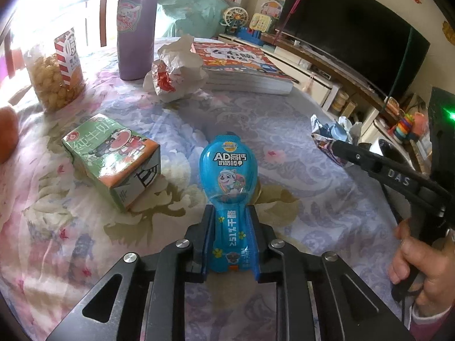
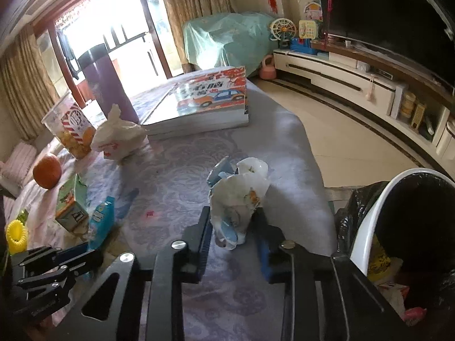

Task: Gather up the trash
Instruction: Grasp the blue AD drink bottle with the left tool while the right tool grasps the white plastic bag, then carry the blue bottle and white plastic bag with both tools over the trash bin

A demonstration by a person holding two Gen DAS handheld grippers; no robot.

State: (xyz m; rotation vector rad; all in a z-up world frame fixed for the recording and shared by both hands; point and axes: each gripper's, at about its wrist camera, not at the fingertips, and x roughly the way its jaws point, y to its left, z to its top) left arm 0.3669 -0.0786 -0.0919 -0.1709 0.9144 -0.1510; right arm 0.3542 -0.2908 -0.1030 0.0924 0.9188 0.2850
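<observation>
Blue cheese-stick wrapper (image 1: 227,187) clamped in left claw (image 1: 230,221). Right claw (image 2: 234,221) clamps crumpled wrapper (image 2: 239,199) beside bin (image 2: 369,213). Advise releasing only once above bin.

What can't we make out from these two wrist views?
- Trash bin: cut off by the right edge of the right wrist view; contents mostly lost in the dark liner.
- Crumpled wrapper in the right gripper: print too creased to read.
- Orange: cut off by the left edge of the left wrist view.
- Blue cheese-stick packet in the left gripper: rear end hidden between the fingers.
</observation>
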